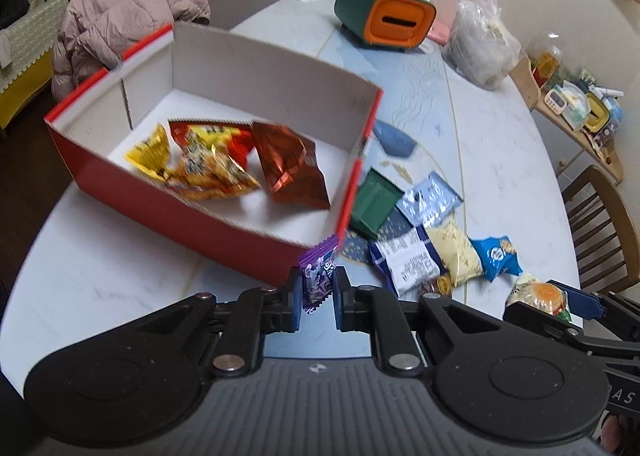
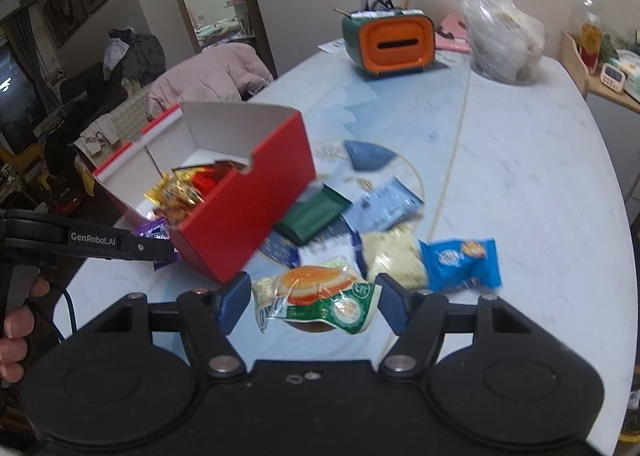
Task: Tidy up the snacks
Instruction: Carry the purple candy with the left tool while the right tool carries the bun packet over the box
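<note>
Purple candy wrapper (image 1: 318,276) stands pinched upright in the left gripper (image 1: 317,298), level just outside the red box (image 1: 224,216) near corner, while the right gripper (image 2: 316,302) clasps a green-orange snack packet (image 2: 320,298) over the table (image 2: 520,184).

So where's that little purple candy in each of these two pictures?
Left wrist view: the purple candy sits low in the middle, pinched between that tool's own jaws, just before the red box.
Right wrist view: far left, at the tip of the other tool.
Shared landmark: the red box's near corner.
</note>
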`<state>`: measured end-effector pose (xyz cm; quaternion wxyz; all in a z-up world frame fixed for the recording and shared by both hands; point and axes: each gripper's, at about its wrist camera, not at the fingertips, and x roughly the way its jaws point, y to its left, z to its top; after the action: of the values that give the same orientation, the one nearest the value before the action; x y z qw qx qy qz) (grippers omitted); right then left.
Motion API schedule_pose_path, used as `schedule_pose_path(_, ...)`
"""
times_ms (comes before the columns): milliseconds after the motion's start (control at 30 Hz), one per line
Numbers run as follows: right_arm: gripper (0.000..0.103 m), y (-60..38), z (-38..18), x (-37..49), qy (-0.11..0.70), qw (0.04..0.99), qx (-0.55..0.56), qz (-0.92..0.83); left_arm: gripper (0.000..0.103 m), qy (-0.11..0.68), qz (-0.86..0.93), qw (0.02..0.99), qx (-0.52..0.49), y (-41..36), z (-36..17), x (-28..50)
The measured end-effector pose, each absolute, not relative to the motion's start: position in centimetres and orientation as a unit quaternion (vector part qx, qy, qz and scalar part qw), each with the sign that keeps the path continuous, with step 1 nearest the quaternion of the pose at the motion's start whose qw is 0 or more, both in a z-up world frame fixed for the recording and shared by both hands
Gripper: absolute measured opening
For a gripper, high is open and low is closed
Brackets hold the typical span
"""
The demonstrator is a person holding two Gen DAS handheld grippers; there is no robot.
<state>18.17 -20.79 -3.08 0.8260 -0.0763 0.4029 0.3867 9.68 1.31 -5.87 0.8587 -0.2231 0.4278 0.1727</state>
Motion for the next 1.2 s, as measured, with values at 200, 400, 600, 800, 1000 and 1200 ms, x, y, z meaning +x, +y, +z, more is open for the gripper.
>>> schedule_pose_path(200,0.067,-17.3,-1.4,17.6,0.383,0.83,-0.077,0.399,0.015,0.416,0.172,0.867,-0.213,4.6,-4.1,9.1)
schedule_pose_path(400,0.067,-13.4,-0.3,17.1,0.365,0.834,-0.084,0.406,0.015,0.401,0.181,0.875,-0.204,8.6,-2.5,8.7)
schedule_pose_path(600,0.067,-9.8,0.2,16.7,0.357,0.834,-0.093,0.411,0.015,0.403,0.185,0.872,-0.206,12.7,-2.1,8.8)
schedule_pose_path(800,0.067,-6.3,0.0,16.9,0.361,0.831,-0.094,0.413,0.015,0.421,0.186,0.863,-0.206,16.2,-3.0,9.5)
schedule_pose_path(1000,0.067,-3.0,-1.0,17.9,0.371,0.83,-0.102,0.404,0.015,0.439,0.178,0.857,-0.202,19.1,-4.0,10.8)
schedule_pose_path(1200,0.067,-0.2,-2.9,19.5,0.383,0.831,-0.12,0.385,0.015,0.452,0.171,0.855,-0.189,21.2,-5.2,12.9)
